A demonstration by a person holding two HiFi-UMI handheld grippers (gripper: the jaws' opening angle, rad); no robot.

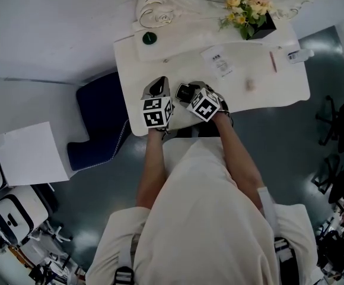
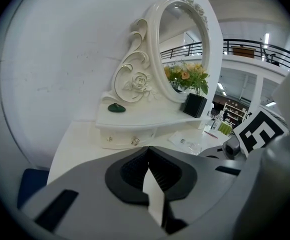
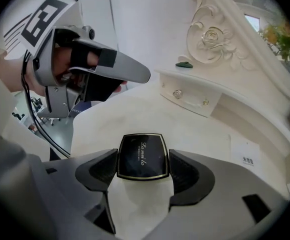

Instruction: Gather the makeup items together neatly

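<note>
A black square compact (image 3: pixel 142 155) with a gold rim lies flat on the white dressing table (image 3: pixel 135 111), near its front edge. My right gripper (image 3: pixel 143 168) straddles it with jaws spread wide. The pads flank its sides with a thin gap, so it is not squeezed. In the head view the compact (image 1: pixel 183 91) shows just ahead of the right gripper (image 1: pixel 190 95). My left gripper (image 2: pixel 148 155) hovers close on the left, shut and empty, pointing at the mirror. Further right lie a pink pencil (image 1: pixel 273 61), a small clear bottle (image 1: pixel 299 54) and a small round item (image 1: pixel 250 85).
An ornate white mirror (image 2: pixel 182 44) and a raised shelf with small drawers (image 2: pixel 135 121) back the table. A green dish (image 1: pixel 149 38) sits on the shelf, and a black flower pot (image 1: pixel 261 25) stands at the right. A white card (image 1: pixel 219 62) lies mid-table. A blue stool (image 1: pixel 98 120) stands left.
</note>
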